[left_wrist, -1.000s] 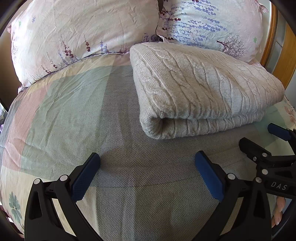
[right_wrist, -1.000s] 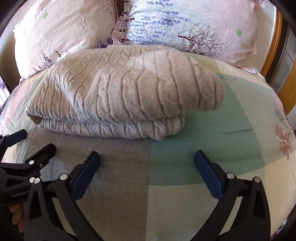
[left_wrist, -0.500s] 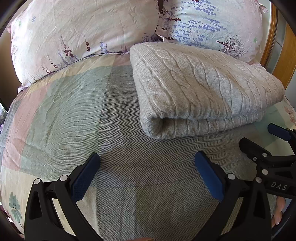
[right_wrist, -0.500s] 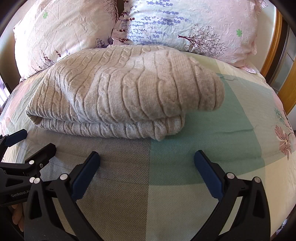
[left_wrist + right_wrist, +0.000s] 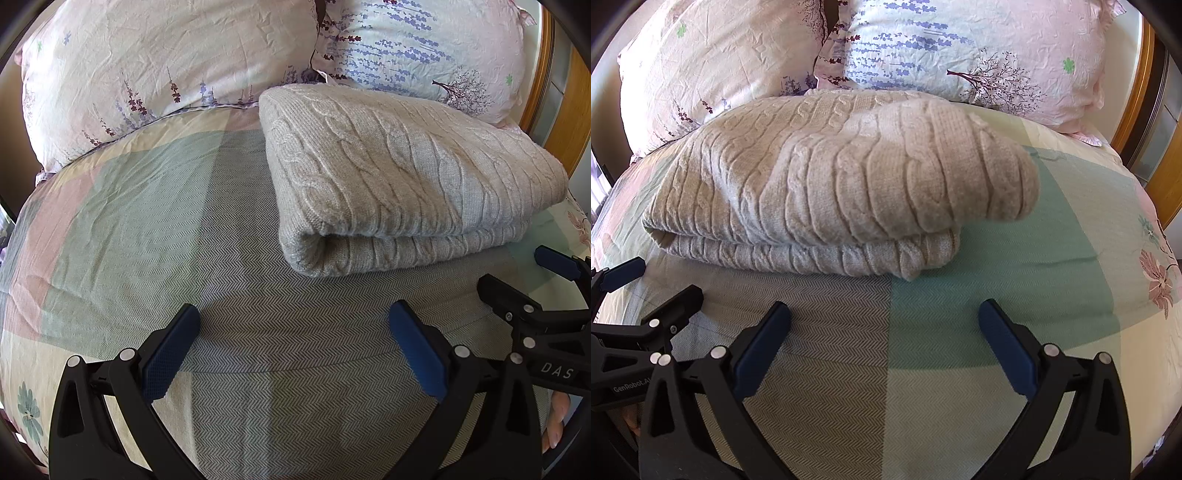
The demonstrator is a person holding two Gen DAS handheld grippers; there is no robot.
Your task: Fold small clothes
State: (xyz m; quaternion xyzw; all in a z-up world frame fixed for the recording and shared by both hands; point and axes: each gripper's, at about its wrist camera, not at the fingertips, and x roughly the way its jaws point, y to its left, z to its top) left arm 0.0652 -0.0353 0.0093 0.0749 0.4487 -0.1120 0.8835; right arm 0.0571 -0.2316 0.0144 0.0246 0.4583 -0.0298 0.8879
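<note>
A beige cable-knit sweater point(image 5: 399, 173) lies folded in a thick stack on the bed, its rolled edge facing me; it also shows in the right wrist view point(image 5: 842, 188). My left gripper point(image 5: 293, 332) is open and empty, hovering over the quilt just short of the sweater's near left corner. My right gripper point(image 5: 884, 328) is open and empty, just short of the sweater's near right corner. The right gripper also shows at the right edge of the left wrist view point(image 5: 524, 284), and the left gripper at the left edge of the right wrist view point(image 5: 653, 288).
The bed is covered by a patchwork quilt point(image 5: 147, 229) of green, pink and grey panels. Two floral pillows point(image 5: 155, 70) point(image 5: 979, 48) stand behind the sweater. A wooden headboard point(image 5: 1137, 92) runs along the right.
</note>
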